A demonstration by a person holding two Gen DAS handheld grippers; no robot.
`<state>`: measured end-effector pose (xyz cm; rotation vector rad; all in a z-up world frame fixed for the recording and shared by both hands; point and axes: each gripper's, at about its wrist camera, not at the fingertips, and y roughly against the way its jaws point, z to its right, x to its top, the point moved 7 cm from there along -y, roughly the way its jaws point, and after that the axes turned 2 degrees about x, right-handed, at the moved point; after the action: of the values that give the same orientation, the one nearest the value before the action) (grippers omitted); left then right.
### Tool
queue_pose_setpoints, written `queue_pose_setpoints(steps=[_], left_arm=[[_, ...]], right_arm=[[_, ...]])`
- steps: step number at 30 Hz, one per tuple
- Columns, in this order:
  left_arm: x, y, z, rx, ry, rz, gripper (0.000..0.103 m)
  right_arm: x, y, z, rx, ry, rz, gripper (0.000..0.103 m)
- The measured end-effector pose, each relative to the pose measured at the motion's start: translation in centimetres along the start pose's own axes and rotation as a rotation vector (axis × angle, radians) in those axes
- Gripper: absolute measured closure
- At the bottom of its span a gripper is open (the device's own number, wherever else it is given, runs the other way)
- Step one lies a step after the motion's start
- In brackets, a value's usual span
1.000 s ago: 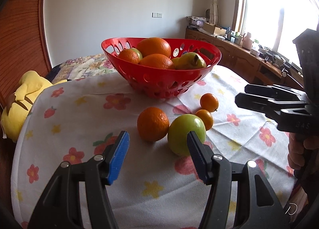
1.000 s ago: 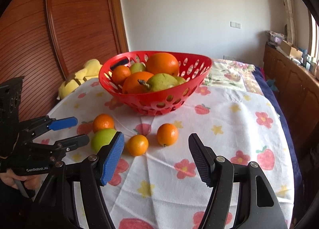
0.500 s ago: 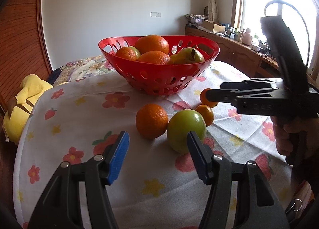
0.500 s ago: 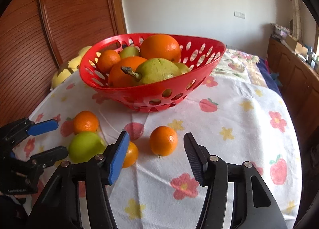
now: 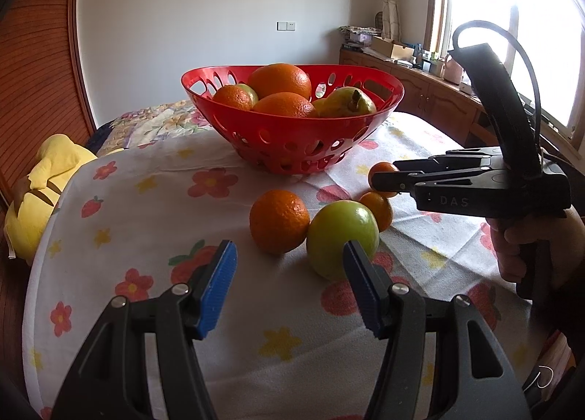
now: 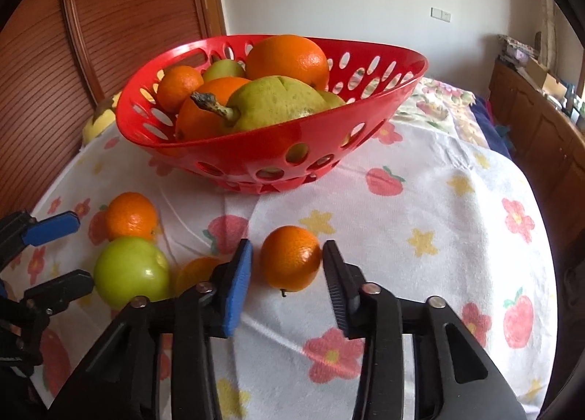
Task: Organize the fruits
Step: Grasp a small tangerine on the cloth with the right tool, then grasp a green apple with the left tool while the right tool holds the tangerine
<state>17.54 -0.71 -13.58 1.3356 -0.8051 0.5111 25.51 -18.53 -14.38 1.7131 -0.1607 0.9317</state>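
Step in hand, by judgement: pickup of small mandarin from worktop for transfer to red basket. Right tool spread, blue pad just left of the mandarin, black pad just right of it, neither clearly touching; fruit resting on the flowered cloth, near the basket foot. Left tool likewise spread, holding nothing, poised low just short of green apple and large orange. Second small mandarin lying between apple and first mandarin, partly hidden behind the right tool's blue pad in the right wrist view. Basket already loaded with oranges and pear. Next move, by judgement: close on the mandarin at its widest girth with moderate pressure, lift clear above the basket rim, release over a gap among the fruit. Risk: round fruit rolling out if pads close off-centre.
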Motion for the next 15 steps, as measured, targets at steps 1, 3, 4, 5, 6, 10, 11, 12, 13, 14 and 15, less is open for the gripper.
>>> queue_pose_setpoints(steps=[1,3,4,5,6,10,11,12,13,14,15], left_arm=[[0.0,0.0,0.0,0.002,-0.001,0.000,0.042],[0.0,0.1,0.1,0.003,-0.005,0.000,0.042],[0.0,0.1,0.3,-0.003,-0.008,-0.003,0.042],[-0.1,0.0,0.3,-0.009,-0.010,-0.005,0.042],[0.0,0.1,0.5,-0.015,-0.013,-0.005,0.042],[0.4,0.5,1.7,-0.046,-0.027,0.002,0.048],[0.5,0.6,2.0,-0.052,-0.035,0.004,0.052],[0.7,0.7,2.4,-0.056,-0.044,0.007,0.053],[0.9,0.8,2.8,-0.060,-0.053,0.012,0.054],[1.1,0.7,3.0,-0.064,-0.060,0.013,0.055],[1.3,0.7,3.3,-0.068,-0.066,0.015,0.055]], right_arm=[[-0.1,0.1,0.1,0.002,0.001,0.000,0.068],[-0.2,0.3,0.2,0.005,0.002,0.000,0.069],[-0.3,0.5,0.2,0.006,0.001,0.001,0.069],[-0.4,0.6,0.2,0.007,0.001,0.001,0.069],[-0.6,0.9,0.3,0.007,0.003,0.006,0.069],[-1.2,2.5,0.3,-0.003,0.008,0.035,0.069],[-1.5,3.1,0.3,-0.001,0.006,0.043,0.069],[-1.6,3.4,0.3,0.001,0.005,0.047,0.069],[-1.9,3.9,0.3,0.004,0.001,0.051,0.069],[-2.2,4.2,0.3,0.008,-0.002,0.054,0.069],[-2.7,4.7,0.3,0.015,-0.007,0.057,0.069]])
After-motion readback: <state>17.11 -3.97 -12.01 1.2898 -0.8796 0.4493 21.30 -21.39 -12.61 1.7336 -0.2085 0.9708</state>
